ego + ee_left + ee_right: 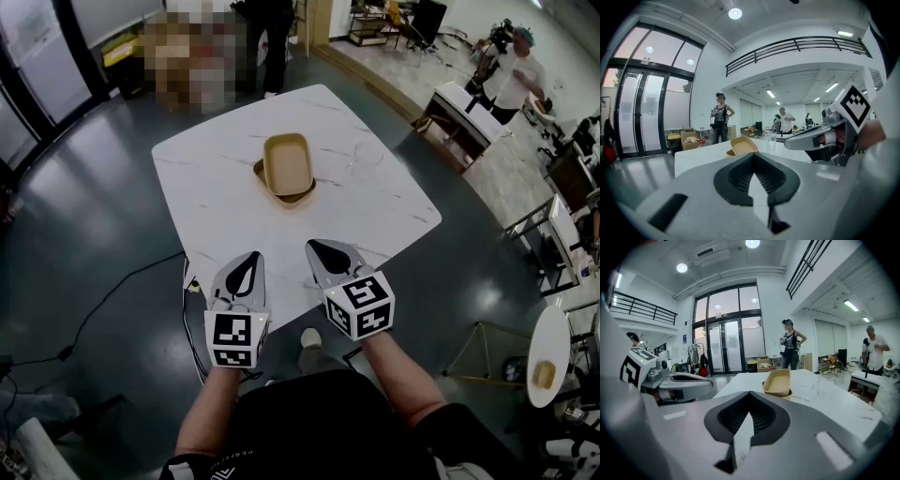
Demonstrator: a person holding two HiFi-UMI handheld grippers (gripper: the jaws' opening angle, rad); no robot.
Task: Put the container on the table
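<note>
With my left gripper [250, 255] and right gripper [312, 246] closed and empty, I judged I should avoid nudging the tan rounded-rectangle pulp container [287, 165] on the white marbled table [211, 173].

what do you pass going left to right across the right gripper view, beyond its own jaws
left gripper → tan oblong takeaway container → clear drinking glass → person in a white shirt
</note>
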